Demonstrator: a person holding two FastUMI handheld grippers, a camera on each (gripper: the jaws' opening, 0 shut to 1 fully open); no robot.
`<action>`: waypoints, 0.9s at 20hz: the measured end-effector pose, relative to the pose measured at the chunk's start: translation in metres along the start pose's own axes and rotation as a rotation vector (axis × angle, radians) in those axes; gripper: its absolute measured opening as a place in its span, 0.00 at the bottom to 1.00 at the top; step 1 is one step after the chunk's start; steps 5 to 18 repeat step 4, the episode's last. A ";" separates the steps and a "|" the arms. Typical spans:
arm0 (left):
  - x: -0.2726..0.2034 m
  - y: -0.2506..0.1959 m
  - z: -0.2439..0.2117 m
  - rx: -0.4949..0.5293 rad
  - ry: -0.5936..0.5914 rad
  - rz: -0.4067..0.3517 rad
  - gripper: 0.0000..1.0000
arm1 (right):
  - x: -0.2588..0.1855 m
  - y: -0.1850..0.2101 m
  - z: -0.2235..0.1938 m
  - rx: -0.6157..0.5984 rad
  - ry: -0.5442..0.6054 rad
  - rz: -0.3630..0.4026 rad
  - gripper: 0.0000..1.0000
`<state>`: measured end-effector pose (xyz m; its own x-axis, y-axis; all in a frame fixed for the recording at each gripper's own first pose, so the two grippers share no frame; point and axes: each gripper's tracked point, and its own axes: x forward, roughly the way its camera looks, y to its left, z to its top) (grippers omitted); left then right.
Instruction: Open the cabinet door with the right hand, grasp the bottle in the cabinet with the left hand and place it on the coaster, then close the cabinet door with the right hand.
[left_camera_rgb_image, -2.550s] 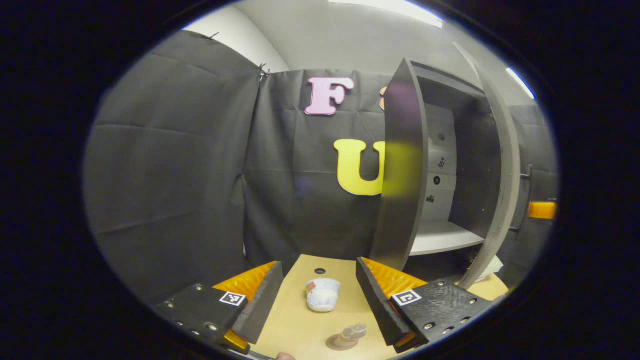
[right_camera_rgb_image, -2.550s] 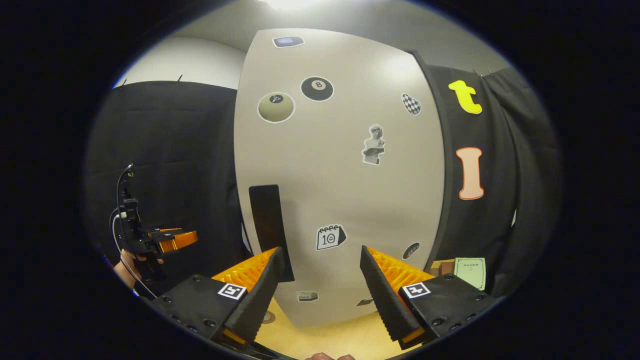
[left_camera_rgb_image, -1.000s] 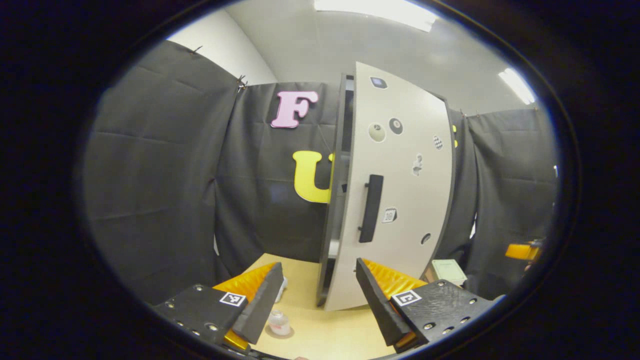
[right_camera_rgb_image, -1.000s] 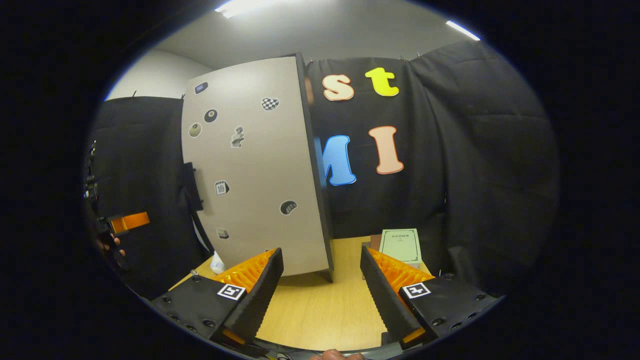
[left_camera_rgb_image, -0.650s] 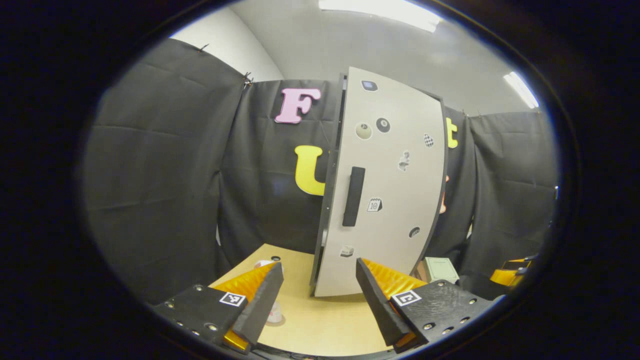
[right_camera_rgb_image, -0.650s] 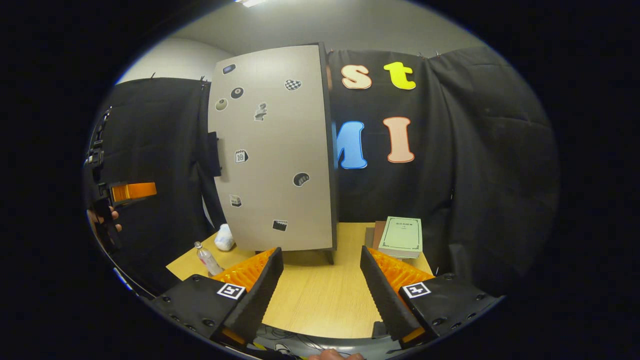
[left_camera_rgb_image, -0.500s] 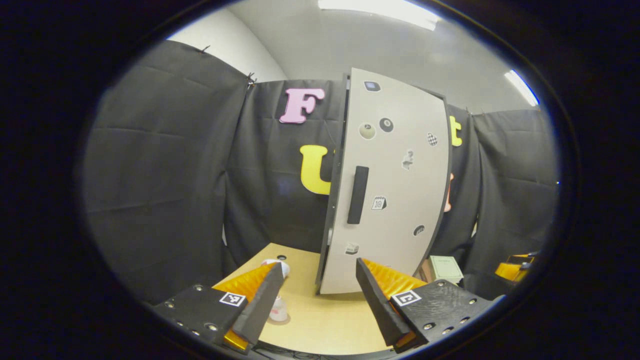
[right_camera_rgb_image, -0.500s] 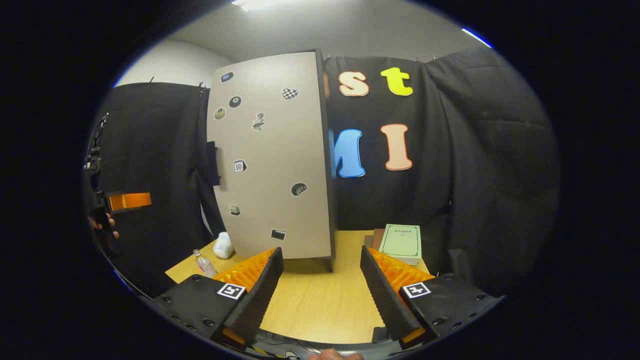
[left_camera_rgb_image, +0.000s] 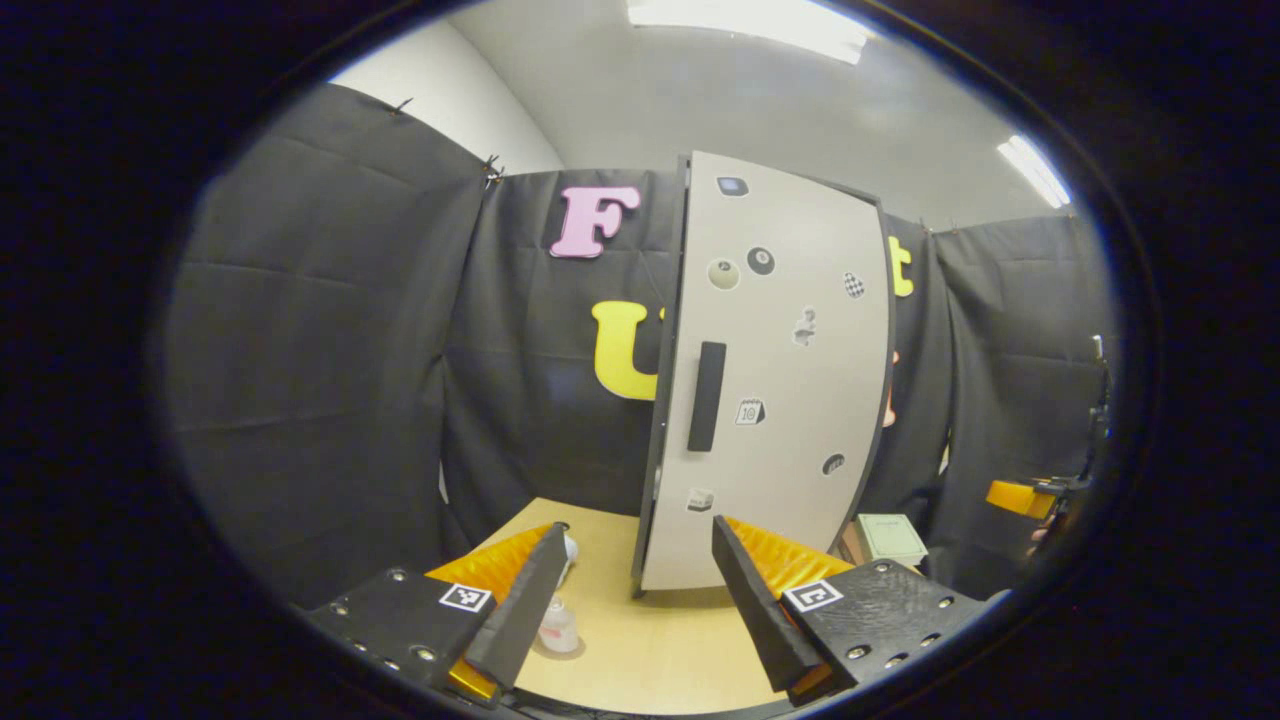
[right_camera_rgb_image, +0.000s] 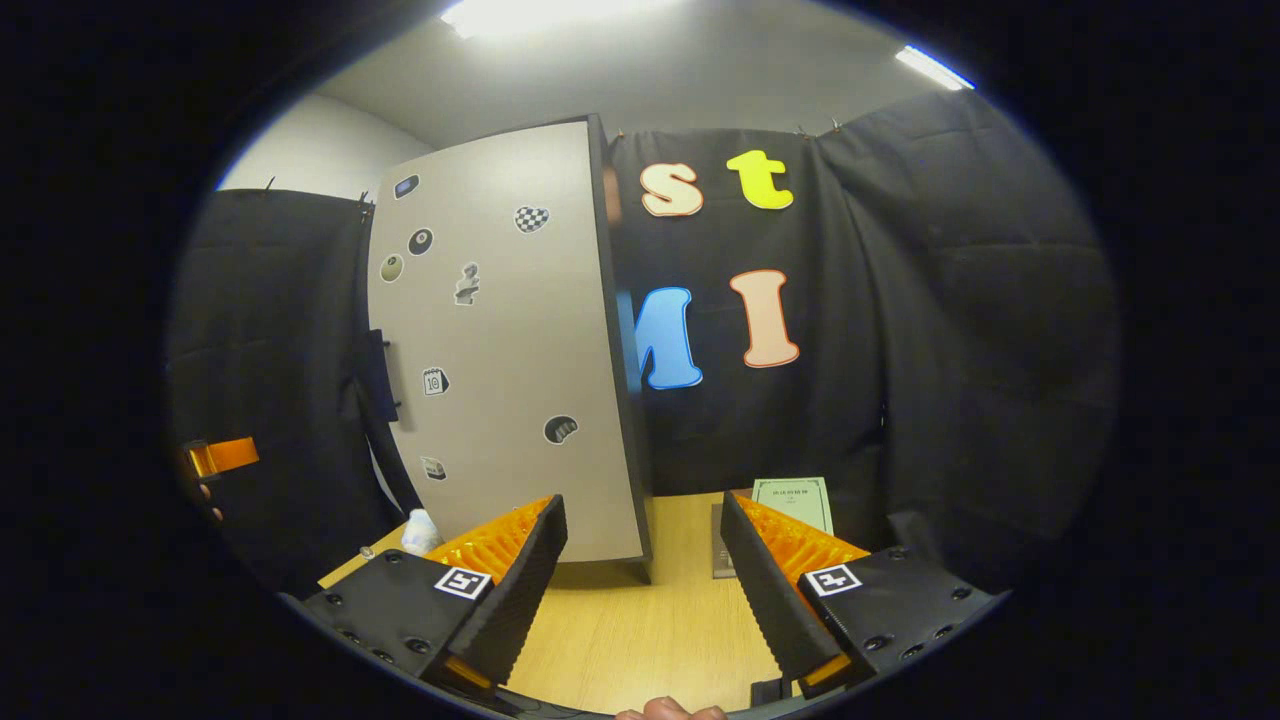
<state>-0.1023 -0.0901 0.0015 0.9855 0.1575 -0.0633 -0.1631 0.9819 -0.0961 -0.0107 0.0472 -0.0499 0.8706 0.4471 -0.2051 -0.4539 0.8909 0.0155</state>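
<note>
Left gripper view: left gripper (left_camera_rgb_image: 632, 600) hung low over the table (left_camera_rgb_image: 660, 650), fingers spread wide apart, nothing between them. Cabinet (left_camera_rgb_image: 770, 380) stood upright at the back of the table, its pale door (left_camera_rgb_image: 790, 330) flush shut, dark handle (left_camera_rgb_image: 706, 395) near the door's left edge, small stickers scattered across the door. Bottle (left_camera_rgb_image: 557, 628) stood on the table just beside the left finger, left of the cabinet; whether a coaster was under it, could not tell. A white lump (left_camera_rgb_image: 568, 546) sat behind it, half hidden by that finger. A pale booklet (left_camera_rgb_image: 893, 538) lay right of the cabinet. Right gripper (left_camera_rgb_image: 1020, 497) showed at the far right edge, well apart from the cabinet.

Right gripper view: right gripper (right_camera_rgb_image: 645, 590) also had its fingers wide apart, empty, above the table (right_camera_rgb_image: 640, 630). Cabinet door (right_camera_rgb_image: 500, 350) closed, cabinet left of centre. Booklet (right_camera_rgb_image: 792, 500) rested behind the right finger. White lump (right_camera_rgb_image: 420, 533) sat at the cabinet's left foot. Left gripper (right_camera_rgb_image: 222, 456) showed at the far left, a hand (right_camera_rgb_image: 208, 510) under it.
</note>
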 end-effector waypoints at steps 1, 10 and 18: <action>0.005 -0.002 0.004 -0.002 -0.018 -0.020 0.89 | 0.003 -0.001 0.005 -0.037 -0.012 -0.004 0.98; 0.020 0.006 0.016 -0.053 -0.069 -0.032 0.90 | 0.010 0.005 0.018 -0.067 -0.036 0.010 0.98; 0.020 0.006 0.016 -0.053 -0.069 -0.032 0.90 | 0.010 0.005 0.018 -0.067 -0.036 0.010 0.98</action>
